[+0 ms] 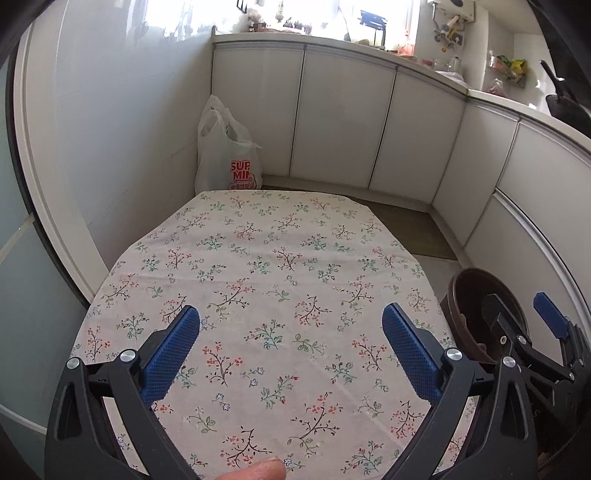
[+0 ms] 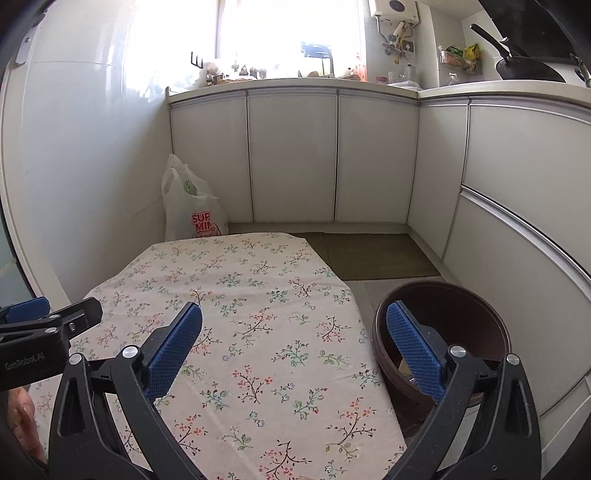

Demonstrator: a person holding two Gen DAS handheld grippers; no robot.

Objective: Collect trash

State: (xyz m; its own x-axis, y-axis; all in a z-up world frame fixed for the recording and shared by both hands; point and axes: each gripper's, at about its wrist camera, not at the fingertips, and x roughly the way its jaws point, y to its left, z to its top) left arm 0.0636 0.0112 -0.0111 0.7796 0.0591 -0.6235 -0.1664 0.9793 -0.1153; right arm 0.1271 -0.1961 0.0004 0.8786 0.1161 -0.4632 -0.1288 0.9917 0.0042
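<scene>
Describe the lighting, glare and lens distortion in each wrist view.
Left wrist view: the window is blown out to white, and the fisheye bends the cabinets and countertop into a curve; the floral tablecloth is evenly lit and sharp. Right wrist view: the same overexposed window washes glare onto the glossy left wall, and the frame corners vignette black.

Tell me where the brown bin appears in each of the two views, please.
Left wrist view: brown bin at the right edge, beside the table, partly behind the right gripper.
Right wrist view: lower right, behind one blue finger.
Shared landmark: white plastic bag in the far corner.
</scene>
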